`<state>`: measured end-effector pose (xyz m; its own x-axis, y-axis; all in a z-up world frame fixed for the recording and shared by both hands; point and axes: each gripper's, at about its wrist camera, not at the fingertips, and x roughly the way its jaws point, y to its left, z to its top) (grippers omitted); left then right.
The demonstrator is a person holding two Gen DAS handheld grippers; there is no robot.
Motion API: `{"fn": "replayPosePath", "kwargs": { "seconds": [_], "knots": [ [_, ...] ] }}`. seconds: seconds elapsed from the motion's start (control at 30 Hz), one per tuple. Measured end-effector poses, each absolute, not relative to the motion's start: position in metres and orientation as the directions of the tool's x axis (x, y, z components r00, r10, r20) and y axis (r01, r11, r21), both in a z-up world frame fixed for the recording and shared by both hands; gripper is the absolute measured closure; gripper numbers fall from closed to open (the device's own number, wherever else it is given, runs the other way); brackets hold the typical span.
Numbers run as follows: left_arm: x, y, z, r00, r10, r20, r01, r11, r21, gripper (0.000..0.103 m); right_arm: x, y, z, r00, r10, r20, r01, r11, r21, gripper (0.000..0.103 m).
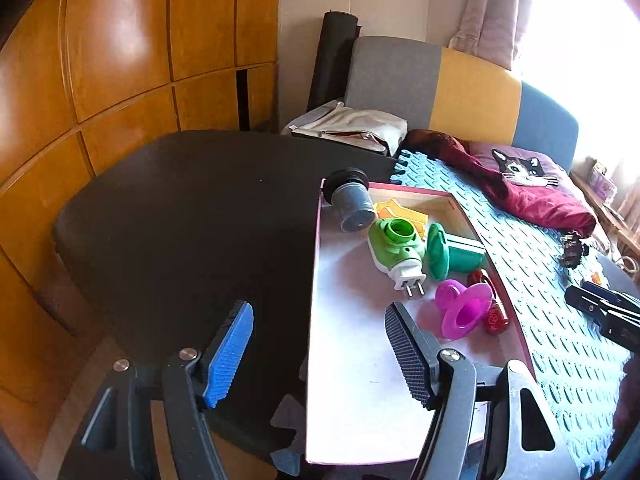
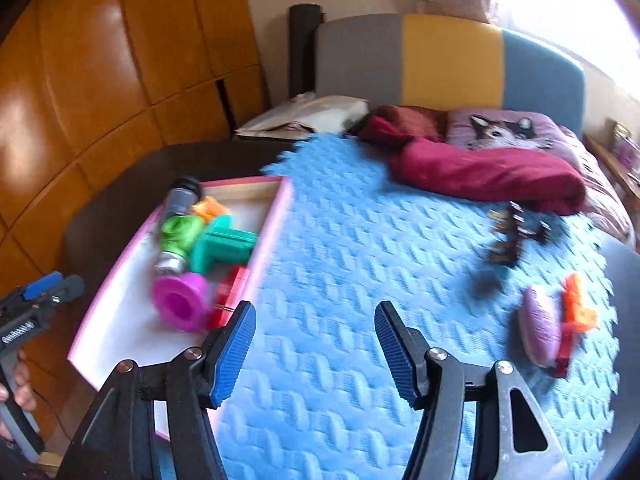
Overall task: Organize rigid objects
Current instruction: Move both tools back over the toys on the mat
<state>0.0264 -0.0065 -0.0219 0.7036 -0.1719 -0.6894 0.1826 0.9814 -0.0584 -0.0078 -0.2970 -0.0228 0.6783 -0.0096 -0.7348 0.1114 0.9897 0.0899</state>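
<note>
Both grippers are hovering with jaws spread wide and nothing between them. The left gripper (image 1: 320, 354) is hanging over the near end of the tray (image 1: 352, 400), and the right gripper (image 2: 316, 354) is hanging over the blue mat (image 2: 360, 240).

The tray is already holding most of the rigid things: a grey cylinder (image 1: 354, 206), a green plug-in device (image 1: 394, 246), a teal piece (image 1: 452, 254), a pink funnel (image 1: 464, 312) and a red block (image 1: 496, 316). On the far right of the mat, a purple oval (image 2: 540, 330), an orange piece (image 2: 578, 310) and a dark clip-like thing (image 2: 510, 236) are still lying loose (the right view is smearing there, so their shapes are uncertain).

The likely trouble is in the loose pieces. The purple oval and the orange piece are lying touching, so a grasp at one is liable to nudge or drag the other. The mat looks soft and ridged, and a small part could tilt under closing jaws and slip out. The tray is crowded at its far end, so dropping another item there could knock the funnel over the low rim.

The mat and tray are lying on a dark table (image 1: 180, 200), beside a bed with a maroon blanket (image 2: 480, 172) and a cat pillow (image 2: 508, 130). Wooden wardrobe panels (image 1: 120, 60) are filling the left, and a bright window the right.
</note>
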Motion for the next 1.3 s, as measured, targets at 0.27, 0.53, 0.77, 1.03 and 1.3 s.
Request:
{"fn": "replayPosePath", "kwargs": {
  "seconds": [0.27, 0.53, 0.77, 1.03, 1.3],
  "knots": [
    [0.024, -0.023, -0.016, 0.703, -0.184, -0.687, 0.220, 0.975, -0.036, 0.033, -0.018, -0.346, -0.046, 0.577, -0.101, -0.810, 0.150, 0.989, -0.016, 0.040],
    [0.028, -0.050, -0.005, 0.707, -0.212, -0.675, 0.274, 0.962, -0.015, 0.033, -0.024, -0.379, -0.072, 0.482, -0.084, -0.872, 0.144, 0.989, -0.015, 0.040],
    [0.028, -0.081, 0.002, 0.701, -0.247, -0.669, 0.335, 0.942, 0.003, 0.031, -0.033, -0.392, -0.054, 0.553, -0.049, -0.832, 0.179, 0.982, 0.060, 0.040],
    [0.032, -0.125, 0.005, 0.657, -0.317, -0.684, 0.423, 0.906, -0.013, 0.031, -0.049, -0.431, -0.021, 0.675, -0.126, -0.727, 0.339, 0.928, 0.153, 0.040],
    [0.041, -0.183, 0.007, 0.582, -0.406, -0.705, 0.527, 0.848, -0.053, 0.031, -0.091, -0.504, -0.005, 0.691, -0.305, -0.655, 0.629, 0.701, 0.337, 0.040]
  ]
}}
